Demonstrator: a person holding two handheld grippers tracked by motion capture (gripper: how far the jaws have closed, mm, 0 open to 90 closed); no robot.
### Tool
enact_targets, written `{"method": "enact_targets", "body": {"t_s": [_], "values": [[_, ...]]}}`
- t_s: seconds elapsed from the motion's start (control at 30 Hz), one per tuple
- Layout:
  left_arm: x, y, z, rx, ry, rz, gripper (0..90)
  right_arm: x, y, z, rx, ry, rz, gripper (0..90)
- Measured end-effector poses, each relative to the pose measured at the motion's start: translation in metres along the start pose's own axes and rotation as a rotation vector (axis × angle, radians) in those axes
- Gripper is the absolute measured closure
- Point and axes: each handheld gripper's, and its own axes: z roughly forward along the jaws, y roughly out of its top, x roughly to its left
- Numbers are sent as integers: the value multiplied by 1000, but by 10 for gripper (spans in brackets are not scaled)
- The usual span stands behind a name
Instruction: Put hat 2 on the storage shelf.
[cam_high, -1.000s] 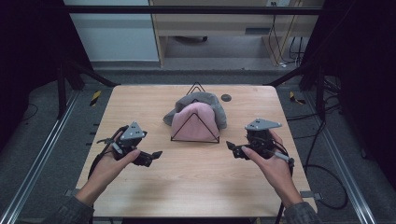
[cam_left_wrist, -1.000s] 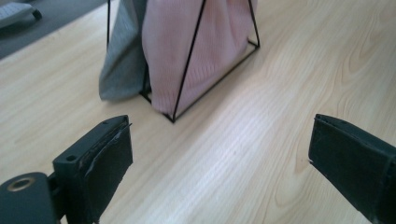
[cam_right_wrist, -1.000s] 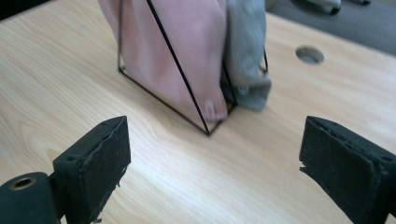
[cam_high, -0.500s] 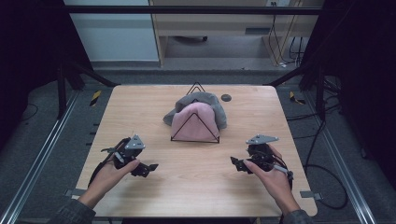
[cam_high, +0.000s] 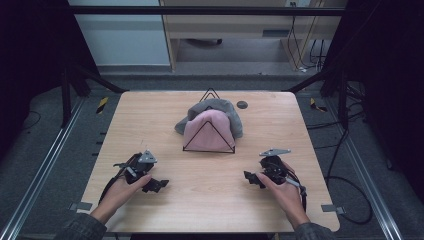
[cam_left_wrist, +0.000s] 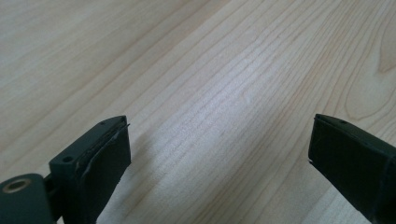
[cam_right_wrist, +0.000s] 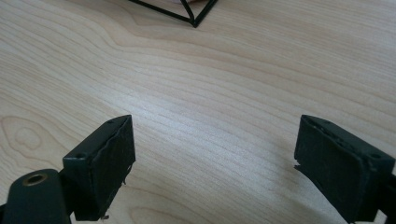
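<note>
On my desk (cam_high: 150, 120) I count one black wire triangle stand (cam_high: 209, 136), one pink cloth (cam_high: 207, 130) and one grey cloth (cam_high: 222, 107) draped over it, mid-desk toward the far edge. My left gripper (cam_left_wrist: 219, 154) and right gripper (cam_right_wrist: 215, 158) near the front edge have jaws spread wide, empty, over bare wood.
</note>
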Motion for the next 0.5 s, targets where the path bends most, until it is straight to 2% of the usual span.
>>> {"method": "enact_targets", "body": {"t_s": [0.2,0.23,0.5], "values": [[-3,-1,5,8,-10,-12,46,-3,-4,7,22,-16,-2,119],[-4,-2,7,23,-14,-6,39,-4,-5,8,25,-15,-3,118],[-5,-5,11,6,29,19,0,-4,-8,12,13,-23,-20,77]]}}
